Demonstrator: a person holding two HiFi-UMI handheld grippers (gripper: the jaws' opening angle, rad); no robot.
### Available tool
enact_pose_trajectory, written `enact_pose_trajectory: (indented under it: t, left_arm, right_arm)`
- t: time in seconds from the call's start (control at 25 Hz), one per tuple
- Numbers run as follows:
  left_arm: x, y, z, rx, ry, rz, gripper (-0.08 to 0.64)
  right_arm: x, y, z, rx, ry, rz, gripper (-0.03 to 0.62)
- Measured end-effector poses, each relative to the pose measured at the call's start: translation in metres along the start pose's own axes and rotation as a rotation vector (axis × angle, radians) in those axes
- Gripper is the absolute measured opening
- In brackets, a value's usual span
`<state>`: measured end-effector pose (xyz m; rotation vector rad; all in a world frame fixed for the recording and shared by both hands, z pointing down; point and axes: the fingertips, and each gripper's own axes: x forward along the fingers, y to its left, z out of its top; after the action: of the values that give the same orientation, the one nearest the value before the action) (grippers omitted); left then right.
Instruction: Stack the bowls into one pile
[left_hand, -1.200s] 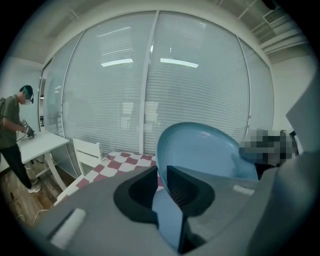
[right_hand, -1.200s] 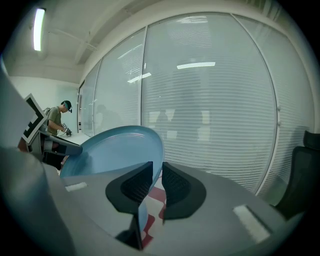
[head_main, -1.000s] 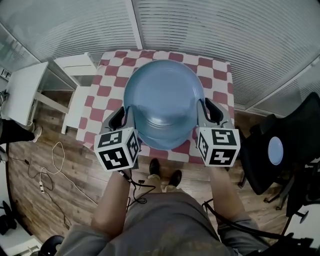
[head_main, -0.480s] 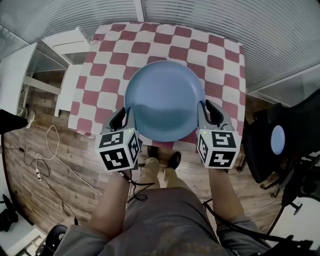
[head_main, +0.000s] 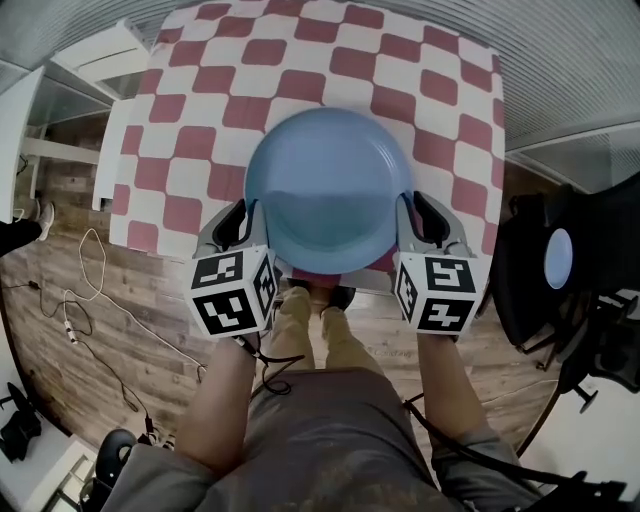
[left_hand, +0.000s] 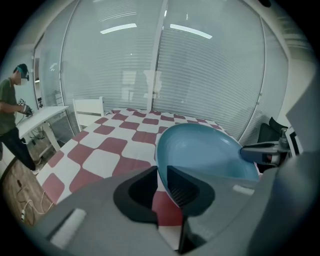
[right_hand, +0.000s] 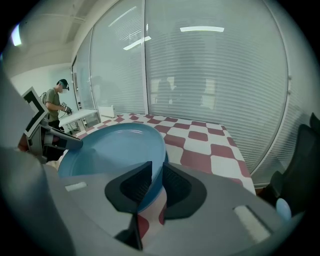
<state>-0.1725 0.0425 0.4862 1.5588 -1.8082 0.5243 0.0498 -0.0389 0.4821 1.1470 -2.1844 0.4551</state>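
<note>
Checkered table (head_main: 300, 60), 6 o'clock edge: blue bowl (head_main: 328, 190). Left gripper (left_hand: 161, 172) clamps its 8 o'clock rim. Right gripper (right_hand: 157, 170) grips the 4 o'clock rim, jaws just eased wider.

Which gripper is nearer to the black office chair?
Right. The right gripper, jaws just opening with the blue plastic bowl between them, is toward the black office chair; the left gripper holds the opposite rim.
</note>
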Motion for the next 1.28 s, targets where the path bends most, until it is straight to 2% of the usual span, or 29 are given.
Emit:
enact_pose_trajectory:
  t: [0.48,1.08,1.28]
  left_arm:
    - [0.019,-0.004,-0.005,0.020,0.035,0.000,0.064]
    - [0.031,-0.001,-0.002,0.028,0.002,0.018,0.064]
    - [0.021,0.001,0.006,0.039,-0.027,0.025,0.064]
  right_arm:
    - [0.014,-0.008,-0.018,0.015,0.049,-0.005,0.098]
    - [0.022,-0.010,-0.015,-0.010,-0.003,-0.019,0.098]
    - [0.016,-0.007,-0.009,-0.029,-0.024,-0.004,0.123]
